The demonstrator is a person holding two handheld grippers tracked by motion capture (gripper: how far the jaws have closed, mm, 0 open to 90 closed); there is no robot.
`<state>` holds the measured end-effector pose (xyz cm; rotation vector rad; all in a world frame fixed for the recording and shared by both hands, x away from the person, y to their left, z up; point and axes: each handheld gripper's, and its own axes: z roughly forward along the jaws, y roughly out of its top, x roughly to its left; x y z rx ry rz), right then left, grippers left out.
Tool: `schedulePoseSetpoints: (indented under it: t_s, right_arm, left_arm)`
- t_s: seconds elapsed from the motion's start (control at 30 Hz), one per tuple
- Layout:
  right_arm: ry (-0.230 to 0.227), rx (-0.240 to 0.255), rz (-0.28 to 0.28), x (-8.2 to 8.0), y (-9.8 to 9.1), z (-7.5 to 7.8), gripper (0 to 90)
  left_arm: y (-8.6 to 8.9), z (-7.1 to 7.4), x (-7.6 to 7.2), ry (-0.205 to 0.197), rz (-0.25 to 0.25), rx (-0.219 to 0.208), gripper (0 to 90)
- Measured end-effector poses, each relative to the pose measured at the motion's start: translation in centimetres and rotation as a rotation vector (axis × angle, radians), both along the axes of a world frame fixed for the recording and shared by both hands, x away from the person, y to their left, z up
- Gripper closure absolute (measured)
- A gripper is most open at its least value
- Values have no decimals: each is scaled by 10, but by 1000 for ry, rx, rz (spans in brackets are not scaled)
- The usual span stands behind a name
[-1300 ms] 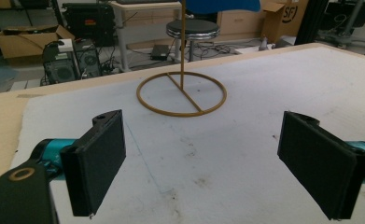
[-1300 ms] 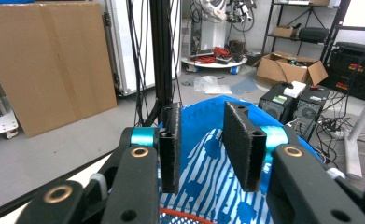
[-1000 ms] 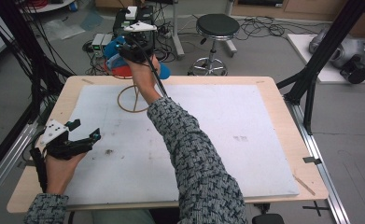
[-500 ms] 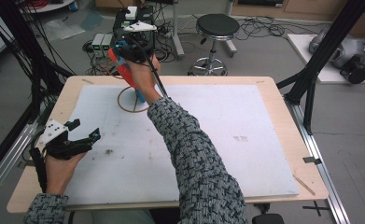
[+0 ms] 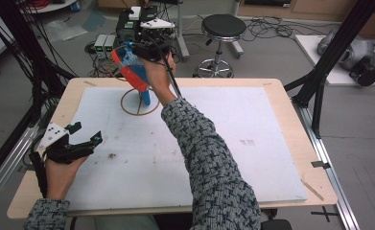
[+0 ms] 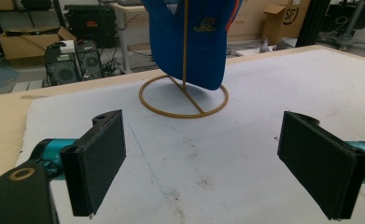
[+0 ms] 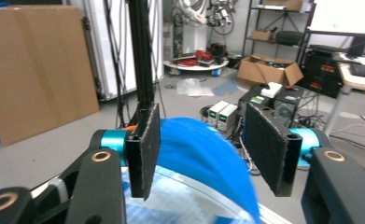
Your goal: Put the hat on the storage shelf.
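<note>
A blue cap with a red-orange brim (image 5: 131, 72) hangs tilted at the top of a thin wooden stand with a ring base (image 5: 127, 109) at the table's far left. My right gripper (image 5: 146, 49) is up at the cap, and in the right gripper view the blue crown (image 7: 194, 154) fills the gap between its jaws (image 7: 203, 140). The left gripper (image 5: 85, 136) rests low near the table's front left, open and with nothing between its pads (image 6: 98, 163). In the left gripper view, the cap (image 6: 189, 42) drapes over the stand's pole above the ring (image 6: 185, 114).
A white mat (image 5: 242, 129) covers the wooden table. Black frame posts (image 5: 319, 81) stand at both sides of the table. Behind the far edge are a black stool (image 5: 223, 26), power supplies (image 5: 104, 43) and cables on the floor.
The right gripper has pulled the cap up and tipped it at the stand's top, turning the red-orange brim into sight toward the left. The left gripper has stayed put.
</note>
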<state>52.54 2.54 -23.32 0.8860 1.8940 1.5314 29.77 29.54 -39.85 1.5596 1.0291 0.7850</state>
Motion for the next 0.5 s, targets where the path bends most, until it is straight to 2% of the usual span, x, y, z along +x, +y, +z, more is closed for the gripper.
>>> schedulePoseSetpoints:
  t_s: [0.07,0.23,0.27,0.3,0.5]
  right_arm:
    - [-1,4,-5,0,-4,1,450]
    - [-5,14,-36,1,-32,5,423]
    - [-5,14,-36,1,-32,5,423]
    - [-5,18,-45,0,-41,6,416]
    - [-11,21,-88,-2,-73,6,378]
  left_arm:
    - [0,0,0,1,0,2,154]
    - [0,0,0,2,0,2,154]
    - [0,0,0,2,0,2,154]
    - [0,0,0,2,1,2,154]
    - [0,0,0,-1,0,3,155]
